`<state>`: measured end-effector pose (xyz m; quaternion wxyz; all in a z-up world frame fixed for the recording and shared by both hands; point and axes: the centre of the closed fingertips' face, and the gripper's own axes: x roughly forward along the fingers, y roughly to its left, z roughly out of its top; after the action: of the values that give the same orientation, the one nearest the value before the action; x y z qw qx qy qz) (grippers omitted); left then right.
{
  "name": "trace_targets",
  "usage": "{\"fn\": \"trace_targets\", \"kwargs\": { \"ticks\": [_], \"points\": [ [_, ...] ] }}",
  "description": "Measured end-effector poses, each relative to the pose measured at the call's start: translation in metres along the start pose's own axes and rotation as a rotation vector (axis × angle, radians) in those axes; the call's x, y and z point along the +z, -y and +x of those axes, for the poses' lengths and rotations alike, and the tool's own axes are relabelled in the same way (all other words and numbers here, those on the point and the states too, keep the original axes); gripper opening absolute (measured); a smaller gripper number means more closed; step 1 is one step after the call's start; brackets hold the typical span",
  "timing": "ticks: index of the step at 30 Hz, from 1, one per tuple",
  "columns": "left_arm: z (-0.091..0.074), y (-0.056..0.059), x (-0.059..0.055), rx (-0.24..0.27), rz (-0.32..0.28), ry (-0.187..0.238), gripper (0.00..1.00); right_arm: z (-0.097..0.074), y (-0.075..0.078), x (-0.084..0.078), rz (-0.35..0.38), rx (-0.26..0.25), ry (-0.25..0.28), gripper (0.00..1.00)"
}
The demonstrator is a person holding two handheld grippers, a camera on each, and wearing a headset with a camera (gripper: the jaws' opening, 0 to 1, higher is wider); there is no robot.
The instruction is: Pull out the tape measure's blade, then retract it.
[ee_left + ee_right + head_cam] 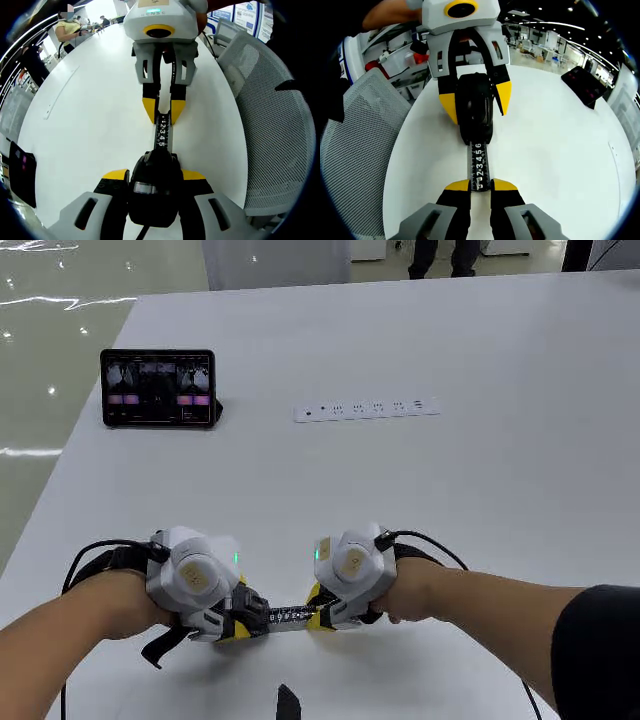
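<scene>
A black tape measure case [154, 185] sits between the yellow-tipped fingers of my left gripper [155, 175], which is shut on it; the same case [475, 107] faces me in the right gripper view. A short length of black blade [479, 167] with white numbers runs from the case to my right gripper [480, 186], which is shut on the blade's end. In the head view the left gripper [236, 623] and the right gripper [318, 616] are close together near the table's front edge, with the blade [288, 616] stretched between them.
A white table [420, 490] carries a tablet [158, 388] with a lit screen at the back left and a white power strip [366, 409] in the middle. A grey mesh chair [267, 125] stands beside the table. People are standing far off.
</scene>
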<state>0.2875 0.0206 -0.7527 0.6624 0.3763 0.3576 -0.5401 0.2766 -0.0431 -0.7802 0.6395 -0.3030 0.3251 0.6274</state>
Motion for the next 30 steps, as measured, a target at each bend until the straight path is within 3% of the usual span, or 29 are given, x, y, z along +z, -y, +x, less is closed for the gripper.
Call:
{"fn": "trace_targets", "kwargs": {
  "ticks": [30],
  "points": [
    [0.0, 0.001, 0.0, 0.005, 0.0, -0.006, 0.34, -0.01, 0.002, -0.012, 0.016, 0.001, -0.009, 0.11]
  ]
}}
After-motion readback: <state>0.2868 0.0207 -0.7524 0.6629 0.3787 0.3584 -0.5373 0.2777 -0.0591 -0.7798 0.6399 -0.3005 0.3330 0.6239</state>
